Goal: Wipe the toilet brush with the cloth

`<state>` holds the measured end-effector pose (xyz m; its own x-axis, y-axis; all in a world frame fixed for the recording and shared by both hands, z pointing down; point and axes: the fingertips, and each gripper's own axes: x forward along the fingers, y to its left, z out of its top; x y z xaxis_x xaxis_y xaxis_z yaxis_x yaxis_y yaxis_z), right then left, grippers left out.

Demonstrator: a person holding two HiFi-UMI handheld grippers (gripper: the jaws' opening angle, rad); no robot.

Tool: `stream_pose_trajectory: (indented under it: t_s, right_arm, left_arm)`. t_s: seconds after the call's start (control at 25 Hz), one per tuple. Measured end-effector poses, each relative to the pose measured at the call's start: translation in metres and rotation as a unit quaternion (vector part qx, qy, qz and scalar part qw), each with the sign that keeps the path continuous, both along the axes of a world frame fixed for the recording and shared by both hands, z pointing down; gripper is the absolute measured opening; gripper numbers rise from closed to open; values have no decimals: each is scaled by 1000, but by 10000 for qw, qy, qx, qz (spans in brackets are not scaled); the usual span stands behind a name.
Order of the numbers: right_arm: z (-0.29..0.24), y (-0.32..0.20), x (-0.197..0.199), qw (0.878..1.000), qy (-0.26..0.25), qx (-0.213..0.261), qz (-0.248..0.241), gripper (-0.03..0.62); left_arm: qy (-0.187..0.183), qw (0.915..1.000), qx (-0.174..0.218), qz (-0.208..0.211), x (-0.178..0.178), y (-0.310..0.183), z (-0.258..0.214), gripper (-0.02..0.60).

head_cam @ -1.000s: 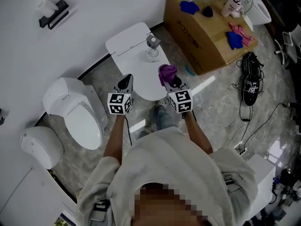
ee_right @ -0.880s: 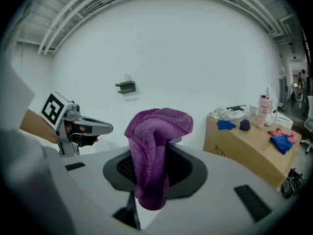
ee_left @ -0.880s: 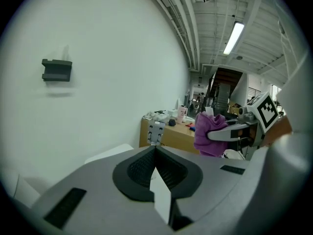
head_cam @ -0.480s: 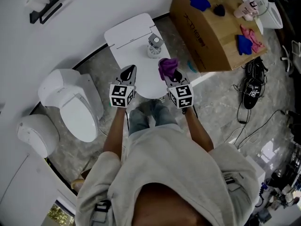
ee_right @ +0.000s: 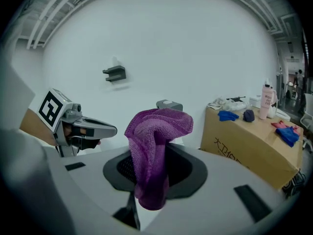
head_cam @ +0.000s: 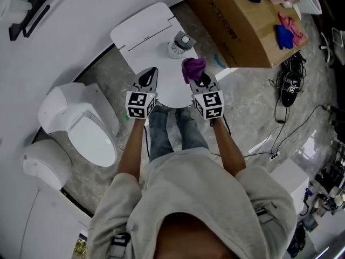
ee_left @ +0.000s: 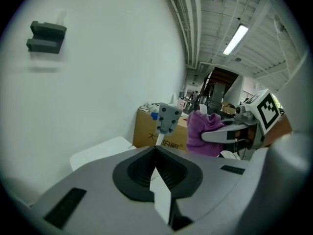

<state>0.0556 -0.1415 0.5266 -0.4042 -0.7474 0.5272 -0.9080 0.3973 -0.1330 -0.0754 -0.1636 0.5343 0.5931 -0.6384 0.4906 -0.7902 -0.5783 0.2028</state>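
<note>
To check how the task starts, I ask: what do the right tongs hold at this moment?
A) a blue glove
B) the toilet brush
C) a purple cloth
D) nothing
C: the right gripper view shows the purple cloth pinched between the right tongs, while the toilet brush stands apart from them on the white table.
</note>
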Motion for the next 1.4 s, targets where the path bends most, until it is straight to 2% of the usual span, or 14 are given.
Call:
stream_pose_trajectory:
  t_s: [0.32, 0.6, 1.04, 1.4]
  right_arm:
    - [14, 0, -23, 9987, 130, 193, 460, 120]
    - [43, -3, -34, 9976, 159, 271, 610, 120]
    - [85, -27, -29, 9964, 74, 469, 698, 120]
    - [85, -62, -26, 9948, -76, 733, 699, 120]
  left_arm:
    - [183, 9987, -48, 483, -7, -16, 26, 18]
    - [294, 9974, 47, 656, -9, -17, 49, 18]
    - [404, 9981, 138, 447, -12, -24, 95, 18]
    - [405, 9980, 185, 439, -8, -27, 106, 18]
